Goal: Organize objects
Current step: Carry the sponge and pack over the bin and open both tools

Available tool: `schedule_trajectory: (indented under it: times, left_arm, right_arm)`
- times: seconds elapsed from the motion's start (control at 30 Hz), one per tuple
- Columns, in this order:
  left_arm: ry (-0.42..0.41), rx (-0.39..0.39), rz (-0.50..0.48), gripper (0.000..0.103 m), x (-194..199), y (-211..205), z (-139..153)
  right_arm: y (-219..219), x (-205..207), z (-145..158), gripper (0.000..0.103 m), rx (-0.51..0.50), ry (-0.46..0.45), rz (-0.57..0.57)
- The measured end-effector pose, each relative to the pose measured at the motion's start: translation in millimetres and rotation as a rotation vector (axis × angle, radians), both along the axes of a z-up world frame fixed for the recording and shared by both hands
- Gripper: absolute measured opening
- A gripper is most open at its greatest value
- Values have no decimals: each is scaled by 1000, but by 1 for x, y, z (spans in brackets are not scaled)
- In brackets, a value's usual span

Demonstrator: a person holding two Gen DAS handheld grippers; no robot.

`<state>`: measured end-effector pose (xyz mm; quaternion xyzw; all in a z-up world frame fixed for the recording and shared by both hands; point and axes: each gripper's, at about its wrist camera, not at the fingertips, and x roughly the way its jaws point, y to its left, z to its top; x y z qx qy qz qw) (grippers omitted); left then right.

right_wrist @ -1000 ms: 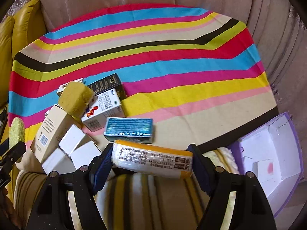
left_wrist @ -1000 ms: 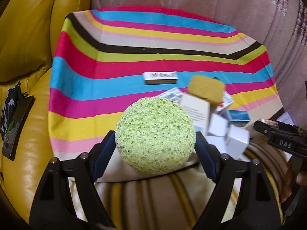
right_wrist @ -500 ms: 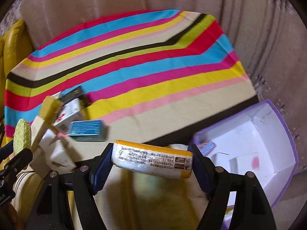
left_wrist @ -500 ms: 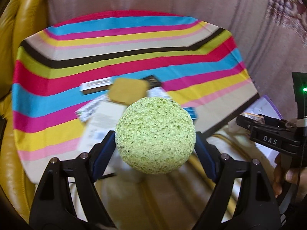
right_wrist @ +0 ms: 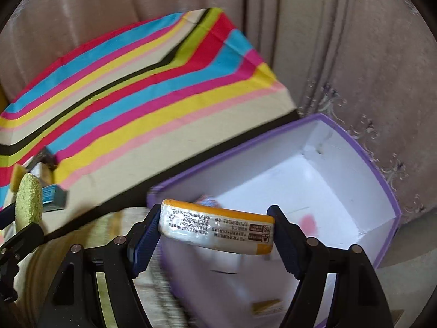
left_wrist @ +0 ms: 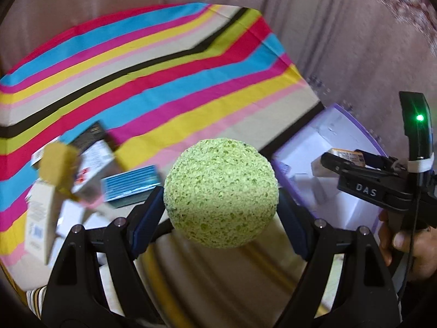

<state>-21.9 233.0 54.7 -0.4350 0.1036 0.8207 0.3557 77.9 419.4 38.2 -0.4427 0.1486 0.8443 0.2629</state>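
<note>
My left gripper (left_wrist: pixel 221 205) is shut on a round green sponge (left_wrist: pixel 221 192) and holds it above the near edge of the striped cloth (left_wrist: pixel 164 82). My right gripper (right_wrist: pixel 215 229) is shut on a white and yellow packet (right_wrist: pixel 217 229) and holds it over the near left corner of the open purple box (right_wrist: pixel 355 147). The box also shows in the left wrist view (left_wrist: pixel 352 117) at the right, with the right gripper (left_wrist: pixel 327 161) over it. The green sponge shows edge-on in the right wrist view (right_wrist: pixel 28 201) at the far left.
Several small boxes lie heaped at the cloth's left: a blue one (left_wrist: pixel 131 181), a white and red one (left_wrist: pixel 92 164), a tall beige one (left_wrist: pixel 38 218) and a yellow sponge (left_wrist: pixel 58 168). A curtain (right_wrist: pixel 327 41) hangs behind. Small items lie inside the purple box.
Both grippers have swung right with their loads. The right gripper now holds the packet over the purple box; the left gripper has followed with the sponge, and the heap of boxes has slid left in view.
</note>
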Motion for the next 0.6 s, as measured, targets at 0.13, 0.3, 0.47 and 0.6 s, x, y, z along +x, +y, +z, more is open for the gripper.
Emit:
schedule_trajectory:
  times: [0.13, 0.3, 0.47, 0.6]
  left_arm:
    - [-12, -17, -74, 83, 9, 34, -4]
    - [-29, -51, -168, 83, 24, 74, -11]
    - [-47, -79, -237, 83, 38, 100, -18]
    - [-65, -85, -277, 83, 47, 114, -21]
  right_arm:
    - [20, 14, -7, 77, 8, -21, -31]
    - [44, 32, -12, 77, 11, -33, -82]
    - [63, 46, -15, 77, 21, -41, -121]
    - [71, 53, -15, 77, 25, -43, -143]
